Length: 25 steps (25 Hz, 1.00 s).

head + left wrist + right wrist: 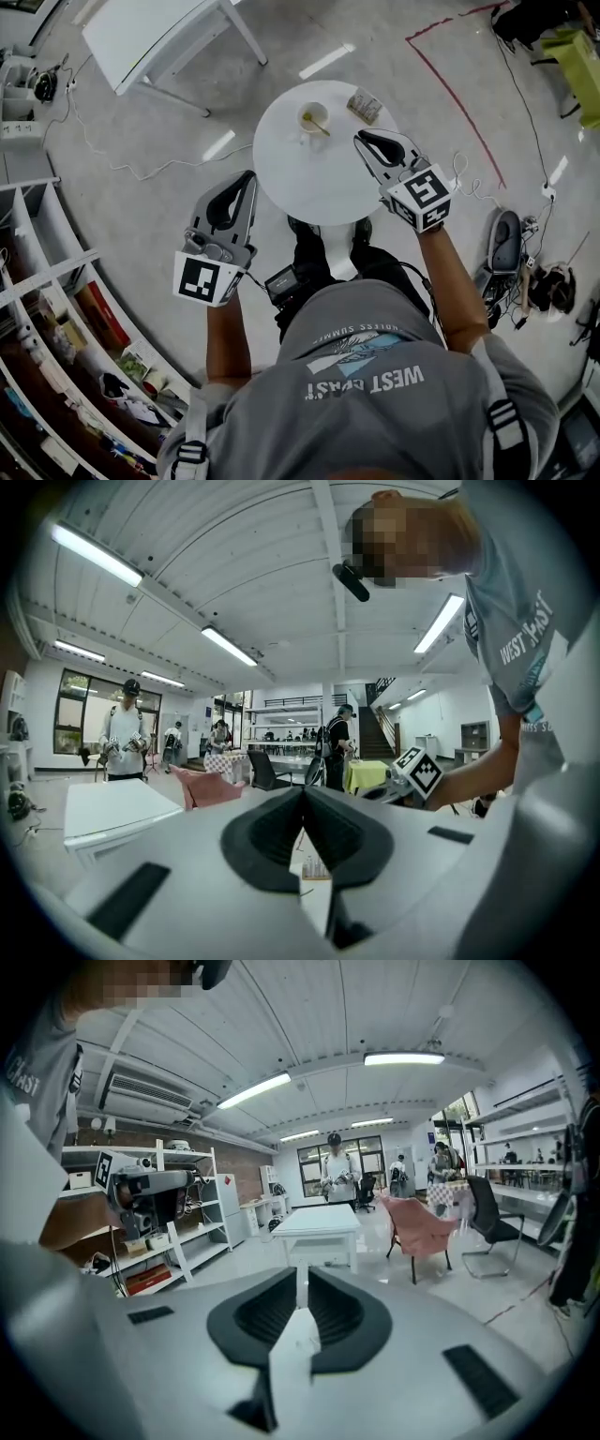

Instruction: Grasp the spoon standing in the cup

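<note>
A white cup (313,119) stands at the far side of the round white table (309,183), and a yellowish spoon (319,125) leans in it. My right gripper (359,139) hovers over the table's right part, tips pointing toward the cup and a short way from it. Its jaws (298,1273) stand barely apart, with only a thin slit and nothing between them. My left gripper (251,175) hangs off the table's left edge, shut and empty (302,791). Neither gripper view shows the cup.
A small patterned box (364,105) lies on the table right of the cup. A white rectangular table (159,33) stands at the far left, shelves (56,309) fill the left side, and a red tape line (459,103), cables and bags (506,239) lie on the floor at right.
</note>
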Available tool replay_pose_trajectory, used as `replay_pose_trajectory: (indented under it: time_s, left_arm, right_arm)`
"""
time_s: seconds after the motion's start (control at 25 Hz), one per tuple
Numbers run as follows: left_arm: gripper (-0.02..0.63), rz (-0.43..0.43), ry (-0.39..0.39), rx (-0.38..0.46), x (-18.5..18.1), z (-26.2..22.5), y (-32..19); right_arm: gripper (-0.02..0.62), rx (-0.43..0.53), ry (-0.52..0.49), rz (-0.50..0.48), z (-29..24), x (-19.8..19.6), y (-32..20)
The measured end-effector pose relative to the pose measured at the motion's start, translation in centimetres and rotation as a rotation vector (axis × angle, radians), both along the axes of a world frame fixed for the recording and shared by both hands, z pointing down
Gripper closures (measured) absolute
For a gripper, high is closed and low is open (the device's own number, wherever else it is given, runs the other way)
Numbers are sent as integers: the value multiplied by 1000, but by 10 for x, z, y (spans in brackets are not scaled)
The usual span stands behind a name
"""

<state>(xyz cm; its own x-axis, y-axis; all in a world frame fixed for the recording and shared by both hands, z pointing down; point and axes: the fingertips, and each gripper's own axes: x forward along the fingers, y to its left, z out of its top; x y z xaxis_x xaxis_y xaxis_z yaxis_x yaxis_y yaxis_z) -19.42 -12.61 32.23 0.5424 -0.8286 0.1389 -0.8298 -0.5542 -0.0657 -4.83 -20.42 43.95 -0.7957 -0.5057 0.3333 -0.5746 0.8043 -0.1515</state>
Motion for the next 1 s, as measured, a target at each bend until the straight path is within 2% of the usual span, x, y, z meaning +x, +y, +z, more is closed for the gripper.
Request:
replay_pose_trajectory:
  time_s: [0.2, 1.0]
  left_arm:
    - [601, -8, 7, -30, -7, 12, 0]
    - [601, -29, 46, -148, -29, 51, 0]
  right_arm:
    - [537, -39, 33, 7, 32, -10, -7]
    - [472, -206, 154, -4, 138, -40, -22]
